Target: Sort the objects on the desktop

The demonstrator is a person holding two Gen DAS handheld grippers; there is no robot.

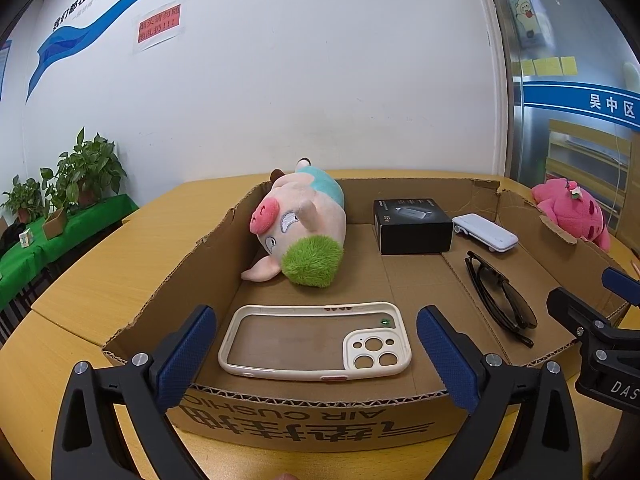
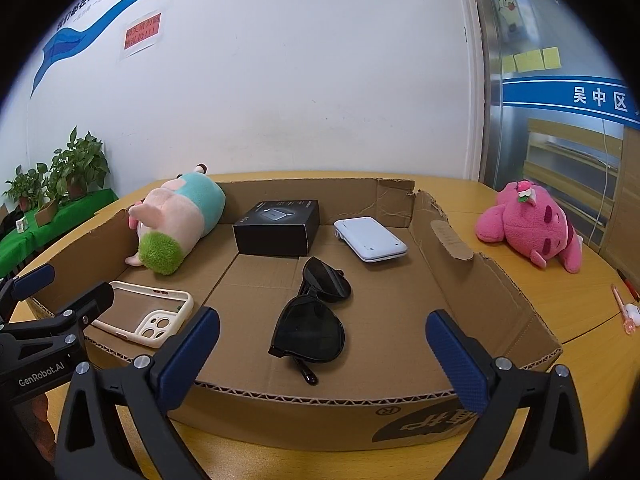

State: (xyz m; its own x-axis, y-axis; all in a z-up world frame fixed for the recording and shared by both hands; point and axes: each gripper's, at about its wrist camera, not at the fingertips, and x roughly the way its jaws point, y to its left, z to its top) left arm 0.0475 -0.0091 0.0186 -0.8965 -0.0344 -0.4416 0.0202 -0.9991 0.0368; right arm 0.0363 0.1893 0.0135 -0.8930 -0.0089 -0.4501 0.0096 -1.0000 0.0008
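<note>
A shallow cardboard box (image 1: 304,420) (image 2: 496,280) lies on the wooden table. In it are a pig plush (image 1: 304,224) (image 2: 180,216), a cream phone case (image 1: 316,340) (image 2: 148,314), a black carton (image 1: 412,226) (image 2: 278,226), a white device (image 1: 485,233) (image 2: 370,244) and black sunglasses (image 1: 500,300) (image 2: 314,320). My left gripper (image 1: 316,356) is open and empty at the box's near wall, over the phone case. My right gripper (image 2: 322,354) is open and empty, in front of the sunglasses. A pink plush (image 2: 532,230) (image 1: 572,210) lies outside the box at the right.
A pink pen (image 2: 622,308) and a small white item lie at the table's right edge. Potted plants (image 1: 68,180) stand on a green-covered table at the far left. A white wall is behind the table, a glass door at the right.
</note>
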